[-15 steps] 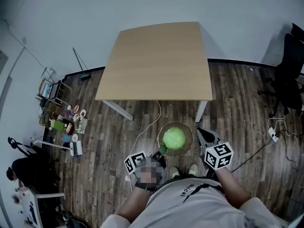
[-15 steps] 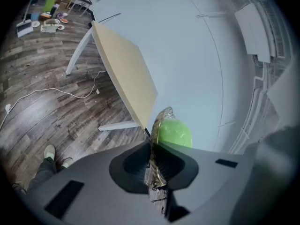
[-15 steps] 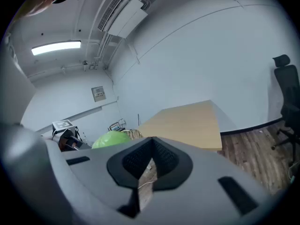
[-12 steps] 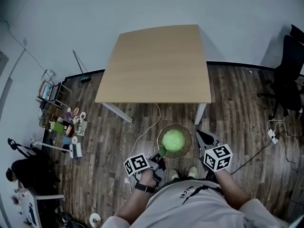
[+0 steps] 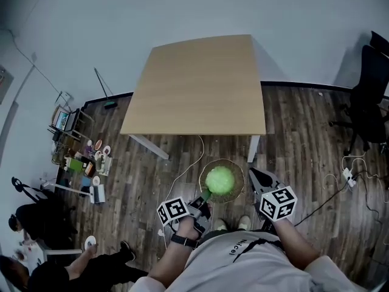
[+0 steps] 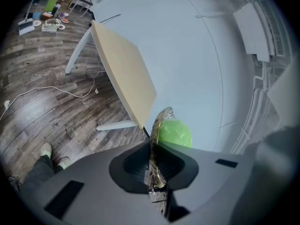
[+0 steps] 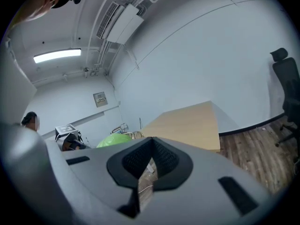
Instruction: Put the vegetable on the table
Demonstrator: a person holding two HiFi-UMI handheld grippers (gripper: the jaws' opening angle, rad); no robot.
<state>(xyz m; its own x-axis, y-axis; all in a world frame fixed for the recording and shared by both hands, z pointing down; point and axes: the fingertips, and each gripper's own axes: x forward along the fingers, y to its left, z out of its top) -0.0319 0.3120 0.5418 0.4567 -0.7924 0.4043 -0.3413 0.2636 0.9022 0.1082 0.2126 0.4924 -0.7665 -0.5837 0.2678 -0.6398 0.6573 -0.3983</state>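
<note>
- Above the dark plank floor [image 5: 304,132], just off the near edge of the table [image 5: 200,84], hung a shallow round bowl [image 5: 238,166] of thin golden wire. The smooth, round, bright-green vegetable [image 5: 220,179] sat inside it, not yet over the tabletop.
- The left gripper [image 5: 205,197], grey plastic with ribbed black pads, had its jaws pinched on the bowl's thin rim at the side nearest the person.
- The right gripper [image 5: 253,173] hung just beside the bowl's right side, its jaws pressed together with nothing between them. Whether it touched the rim could not be told.
- The table had a pale, matte, square-cornered wooden top on white legs [image 5: 253,148].
- A thin white cable [image 5: 185,169] looped over the floor under the table's near edge.
- A black office chair [image 5: 371,90] stood by the right wall, with a white power strip [image 5: 349,173] near it.
- Small colourful clutter [image 5: 79,160] lay by the left wall, and another person [image 5: 91,272] crouched at the lower left.
</note>
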